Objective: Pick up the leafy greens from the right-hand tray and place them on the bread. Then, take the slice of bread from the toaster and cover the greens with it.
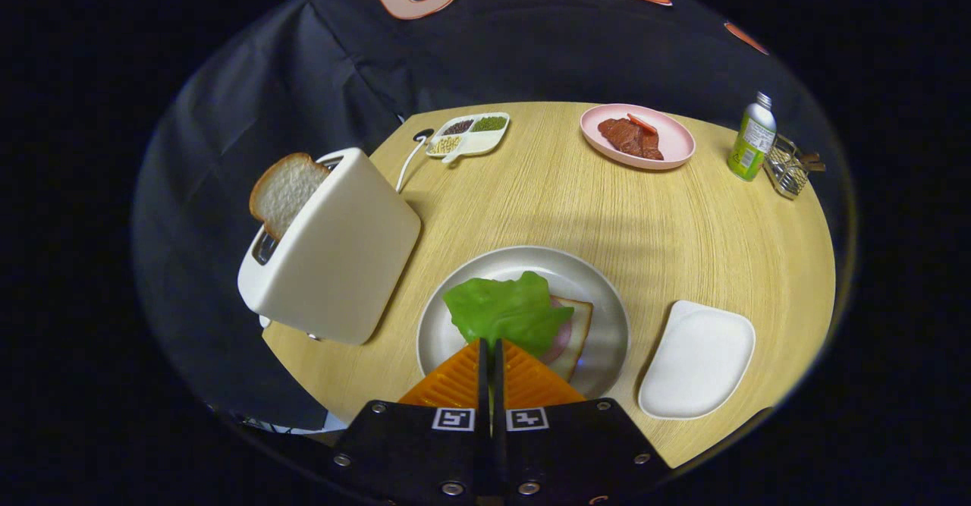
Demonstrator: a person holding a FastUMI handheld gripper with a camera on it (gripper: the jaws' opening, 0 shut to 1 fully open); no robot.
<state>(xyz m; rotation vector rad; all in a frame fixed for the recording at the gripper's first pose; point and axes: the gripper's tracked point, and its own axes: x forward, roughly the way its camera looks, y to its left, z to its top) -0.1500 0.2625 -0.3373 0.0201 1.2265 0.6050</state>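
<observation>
gripper view: my claw [491,343] points down and forward over the grey plate [607,293], fingers pinched together on the near edge of the leafy greens [504,310]. the greens hang just above the bread [578,331] on that plate. the toaster [334,252] at left holds another bread slice [284,191]; the white tray [698,369] sits right.

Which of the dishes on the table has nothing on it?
The white tray, right of the grey plate. The tongs hold the leafy greens over that plate's bread.
</observation>
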